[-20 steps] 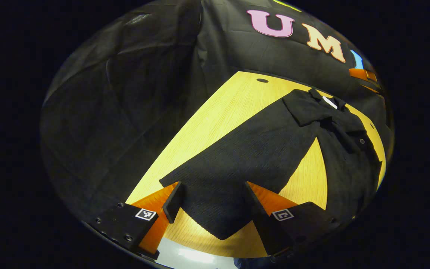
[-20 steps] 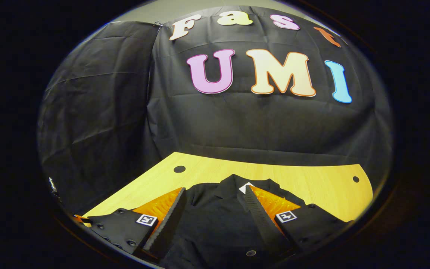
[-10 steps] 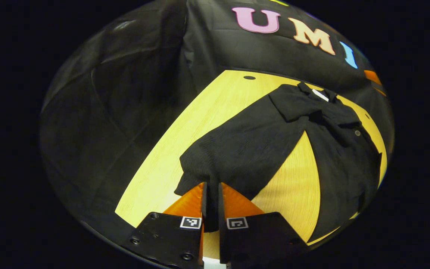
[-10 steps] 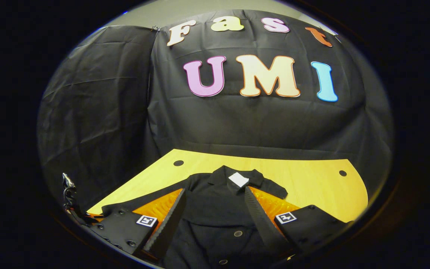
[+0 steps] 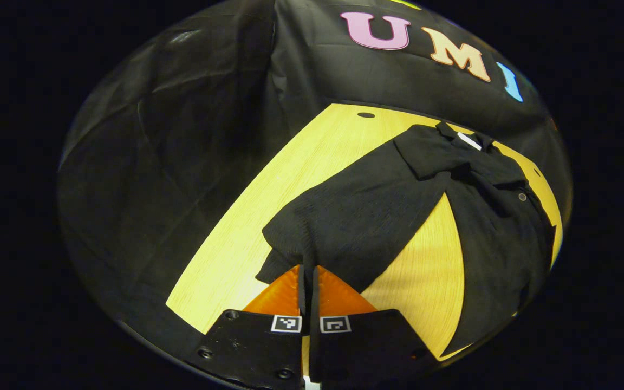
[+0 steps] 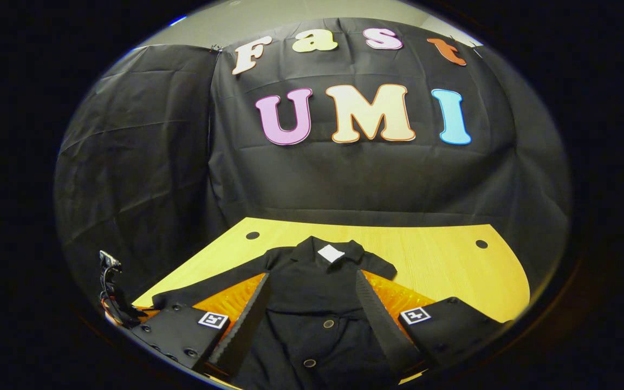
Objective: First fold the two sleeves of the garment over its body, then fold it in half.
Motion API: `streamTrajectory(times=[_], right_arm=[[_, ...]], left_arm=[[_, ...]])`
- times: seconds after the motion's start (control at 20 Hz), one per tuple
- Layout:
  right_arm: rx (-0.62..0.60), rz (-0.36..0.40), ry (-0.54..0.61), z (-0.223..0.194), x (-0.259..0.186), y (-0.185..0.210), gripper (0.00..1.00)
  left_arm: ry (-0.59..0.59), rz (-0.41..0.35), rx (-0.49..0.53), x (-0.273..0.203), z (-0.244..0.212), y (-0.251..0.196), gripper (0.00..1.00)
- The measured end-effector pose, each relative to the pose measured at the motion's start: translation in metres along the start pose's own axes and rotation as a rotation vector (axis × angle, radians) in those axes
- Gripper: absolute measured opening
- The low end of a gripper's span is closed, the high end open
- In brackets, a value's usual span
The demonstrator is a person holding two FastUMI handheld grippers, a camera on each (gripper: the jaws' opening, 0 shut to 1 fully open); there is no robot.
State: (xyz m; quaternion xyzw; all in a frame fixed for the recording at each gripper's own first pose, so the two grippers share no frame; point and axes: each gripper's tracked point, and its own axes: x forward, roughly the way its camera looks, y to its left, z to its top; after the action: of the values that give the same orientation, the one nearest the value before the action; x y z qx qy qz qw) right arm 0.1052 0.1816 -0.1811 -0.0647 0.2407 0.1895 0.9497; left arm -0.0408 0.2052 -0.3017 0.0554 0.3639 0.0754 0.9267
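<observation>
Left gripper point(image 5: 307, 276) has clamped down on the cuff of the sleeve point(image 5: 344, 222) — a second ago its fingers stood wide either side of that cloth, now they pinch it and the fabric bunches up just above them. That's the first sleeve fold under way, I'd say. Right gripper point(image 6: 312, 303) hangs wide apart over the buttoned front of the garment point(image 6: 317, 281), gripping nothing. Farther off, the black coat lies spread on the table point(image 6: 453, 265), collar toward the wall — both sleeves not yet folded over
</observation>
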Motion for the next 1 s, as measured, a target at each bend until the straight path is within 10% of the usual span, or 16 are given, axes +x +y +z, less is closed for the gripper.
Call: streamTrajectory(times=[0.45, 1.0], right_arm=[[0.017, -0.032, 0.018, -0.017, -0.019, -0.036, 0.99], [0.100, -0.117, 0.043, -0.047, -0.044, -0.095, 0.98]], left_arm=[[-0.052, -0.131, -0.048, -0.035, 0.071, -0.064, 0.00], [-0.316, -0.422, 0.123, -0.071, 0.235, -0.261, 0.00]])
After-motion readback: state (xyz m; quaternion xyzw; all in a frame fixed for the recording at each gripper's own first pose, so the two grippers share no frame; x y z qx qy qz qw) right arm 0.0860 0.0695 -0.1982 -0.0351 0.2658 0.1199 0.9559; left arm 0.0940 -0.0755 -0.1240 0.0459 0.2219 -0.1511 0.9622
